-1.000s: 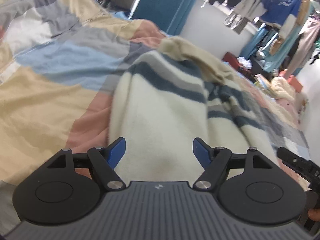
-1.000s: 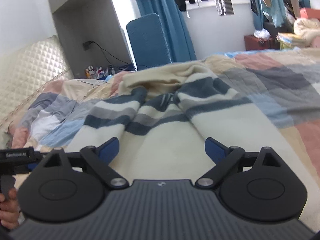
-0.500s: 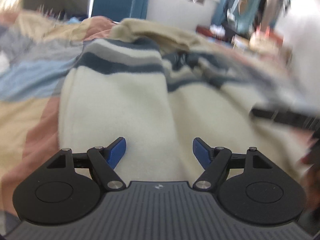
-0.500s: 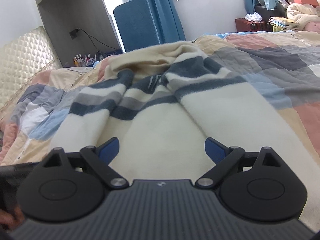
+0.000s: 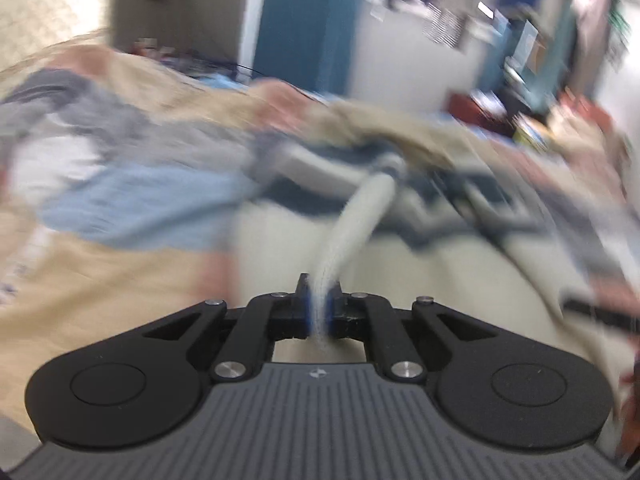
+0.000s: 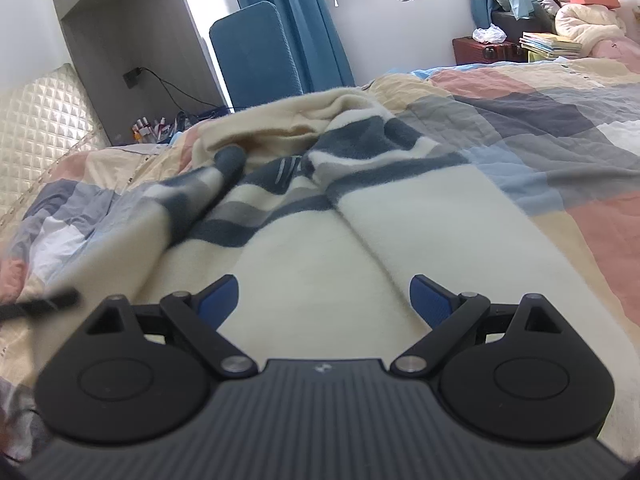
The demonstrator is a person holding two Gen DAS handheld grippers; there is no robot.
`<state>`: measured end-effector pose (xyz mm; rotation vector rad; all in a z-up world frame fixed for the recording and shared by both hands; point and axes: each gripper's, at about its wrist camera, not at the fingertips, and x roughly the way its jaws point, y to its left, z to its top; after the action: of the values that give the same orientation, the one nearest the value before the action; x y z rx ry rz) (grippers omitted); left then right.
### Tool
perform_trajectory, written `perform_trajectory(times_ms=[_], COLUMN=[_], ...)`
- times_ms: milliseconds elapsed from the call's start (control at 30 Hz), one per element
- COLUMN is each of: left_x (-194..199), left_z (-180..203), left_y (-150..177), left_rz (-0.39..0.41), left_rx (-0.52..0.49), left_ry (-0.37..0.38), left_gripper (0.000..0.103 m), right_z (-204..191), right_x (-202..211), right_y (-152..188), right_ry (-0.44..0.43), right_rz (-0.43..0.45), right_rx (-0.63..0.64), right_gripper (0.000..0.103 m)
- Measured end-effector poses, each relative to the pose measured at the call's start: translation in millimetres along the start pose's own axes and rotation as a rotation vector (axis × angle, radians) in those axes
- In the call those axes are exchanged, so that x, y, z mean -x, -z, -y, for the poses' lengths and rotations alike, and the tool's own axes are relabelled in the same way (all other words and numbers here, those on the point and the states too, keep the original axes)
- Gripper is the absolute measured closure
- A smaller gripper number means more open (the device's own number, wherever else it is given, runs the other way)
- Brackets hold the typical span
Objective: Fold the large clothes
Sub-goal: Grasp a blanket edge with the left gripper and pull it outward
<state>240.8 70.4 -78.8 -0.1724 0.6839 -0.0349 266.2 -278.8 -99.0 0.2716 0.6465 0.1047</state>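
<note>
A cream sweater with navy and grey stripes [image 6: 320, 240] lies spread on the patchwork bedspread [image 6: 560, 128]. In the blurred left wrist view my left gripper [image 5: 318, 298] has its jaws closing on a cream fold of the sweater [image 5: 360, 216], which stretches taut up from the blue pads. That side of the sweater is raised into a ridge [image 6: 192, 208] in the right wrist view. My right gripper [image 6: 323, 288] hovers open over the cream lower part, with nothing between its fingers.
A quilted headboard [image 6: 36, 120] is at the left. A blue chair [image 6: 256, 52] and blue curtain stand past the bed. A red trunk [image 6: 488, 50], stacked books [image 6: 548, 44] and hanging clothes are at the back right. Bedspread [image 5: 120, 208] lies left of the sweater.
My left gripper went from open to shut on a fold of the sweater and lifted it, raising the sweater's left side. The right gripper stayed open and barely moved.
</note>
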Motion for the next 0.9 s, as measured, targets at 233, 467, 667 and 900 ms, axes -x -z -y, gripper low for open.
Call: perform_trajectory(times_ms=[233, 467, 667, 900], left_x=[8, -31, -100, -124], left_z=[-111, -209, -258, -260], left_y=[-70, -117, -114, -95], left_rz=[0.032, 0.028, -0.051, -0.070], left_rx=[0.210, 0.316, 0.305, 0.295], left_ry=[-0.203, -0.441, -0.555, -0.542], left_gripper=[0.096, 0.096, 0.096, 0.091], right_z=[1, -2, -8, -12], right_x=[-5, -15, -27, -43], right_y=[0, -1, 0, -2], right_ry=[-0.003, 0.005, -0.005, -0.033], right_rz=[-0.005, 0.011, 0.036, 0.059], right_rx=[-0.008, 0.019, 0.049, 0.076], right_gripper=[0.009, 0.009, 0.009, 0.009])
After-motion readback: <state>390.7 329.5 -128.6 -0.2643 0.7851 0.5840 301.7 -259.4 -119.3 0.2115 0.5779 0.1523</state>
